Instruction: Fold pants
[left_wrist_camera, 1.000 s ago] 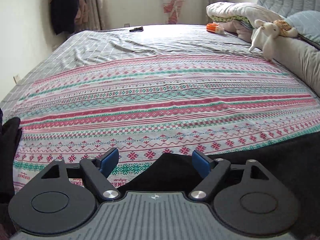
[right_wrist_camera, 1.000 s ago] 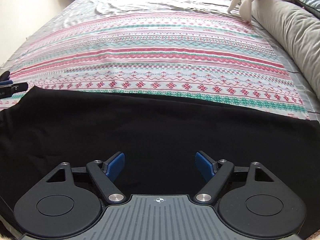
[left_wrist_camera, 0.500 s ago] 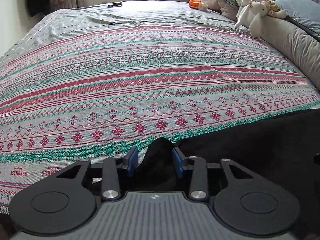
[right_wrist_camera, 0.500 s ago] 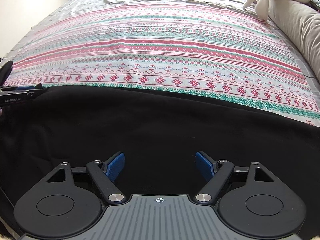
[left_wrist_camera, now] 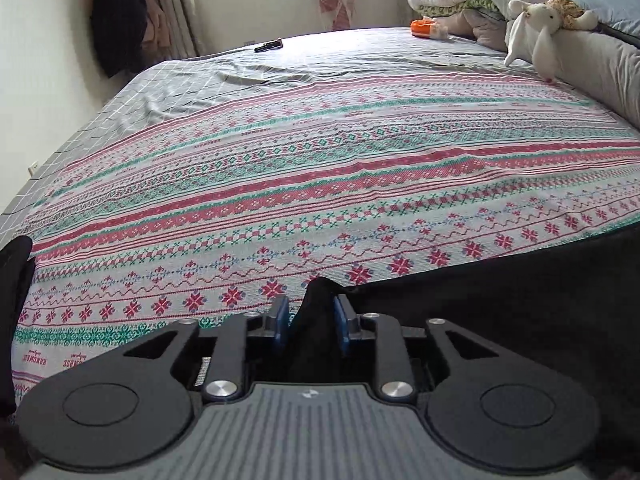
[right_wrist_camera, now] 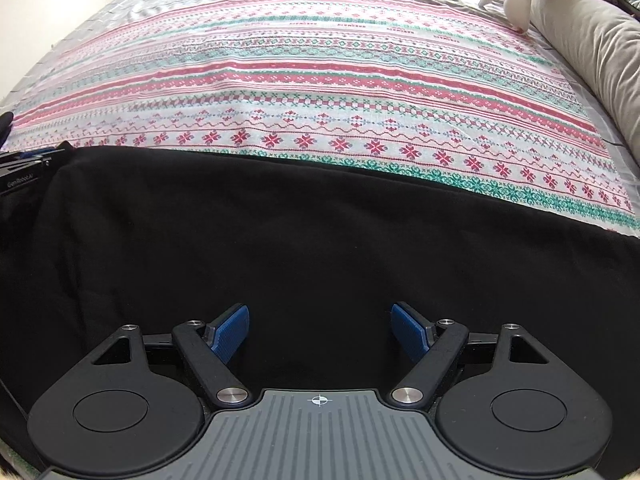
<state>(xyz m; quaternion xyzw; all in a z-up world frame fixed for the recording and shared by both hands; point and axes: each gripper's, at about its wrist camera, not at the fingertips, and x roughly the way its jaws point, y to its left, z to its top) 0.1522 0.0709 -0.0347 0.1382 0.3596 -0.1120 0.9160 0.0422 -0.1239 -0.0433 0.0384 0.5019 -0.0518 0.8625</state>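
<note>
Left claw pinches the pants corner; right claw hangs open above them.

The black pants (right_wrist_camera: 304, 240) lie spread along the near edge of the bed, on its patterned blanket (left_wrist_camera: 320, 184). The left claw (left_wrist_camera: 309, 322), its jaws having just closed, grips a bunched peak of cloth; the right claw (right_wrist_camera: 318, 330) stands wide, nothing between its pads.

- The left wrist view sits low behind its own fingers, close over the bed's near edge, facing across the patterned blanket (left_wrist_camera: 320, 184) toward the window wall.
- The right wrist view tilts steeper, close above the black pants (right_wrist_camera: 320, 248).
- Both share blanket, pants and the toy rabbit (left_wrist_camera: 536, 28) (far right).
</note>
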